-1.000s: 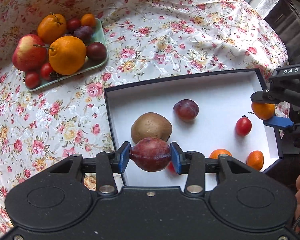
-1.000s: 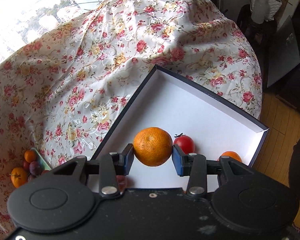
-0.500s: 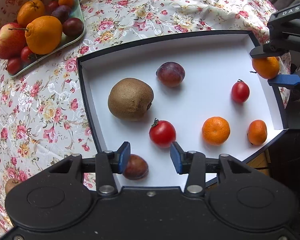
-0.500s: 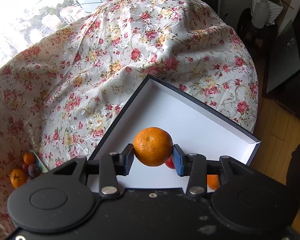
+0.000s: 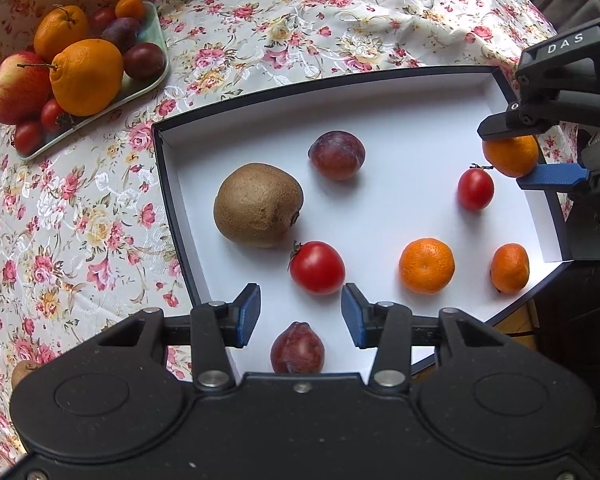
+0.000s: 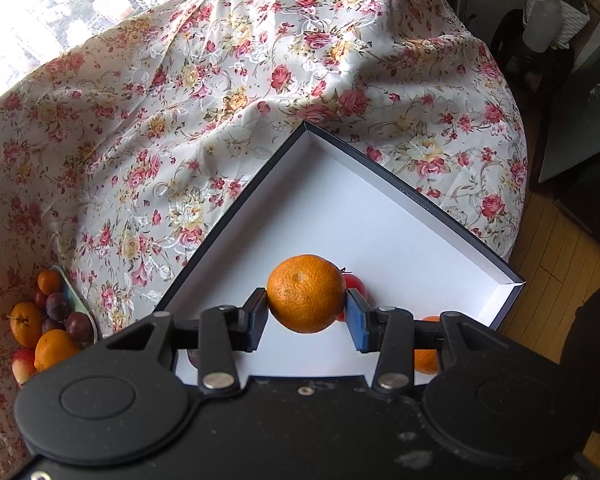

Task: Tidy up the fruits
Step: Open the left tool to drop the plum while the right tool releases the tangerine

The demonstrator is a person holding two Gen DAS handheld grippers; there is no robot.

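A white box with a dark rim (image 5: 168, 184) lies on the flowered cloth. In it are a kiwi (image 5: 258, 205), a plum (image 5: 337, 155), two tomatoes (image 5: 317, 267) (image 5: 475, 189) and two mandarins (image 5: 427, 265) (image 5: 509, 268). My left gripper (image 5: 300, 314) is open above the box's near edge. A second plum (image 5: 297, 348) lies loose on the box floor under the gap, clear of both pads. My right gripper (image 6: 307, 314) is shut on a mandarin (image 6: 306, 298), held above the box's right end. The left wrist view also shows this mandarin (image 5: 510, 156).
A green plate (image 5: 148, 84) at the far left holds an apple, oranges, plums and tomatoes. Another kiwi (image 5: 22, 372) lies on the cloth at the near left. The table drops off to a wooden floor (image 6: 560, 280) just past the box's right corner.
My left gripper has let go of the plum, which now lies in the box, and its pads have spread apart. The right gripper still holds its mandarin in about the same place.
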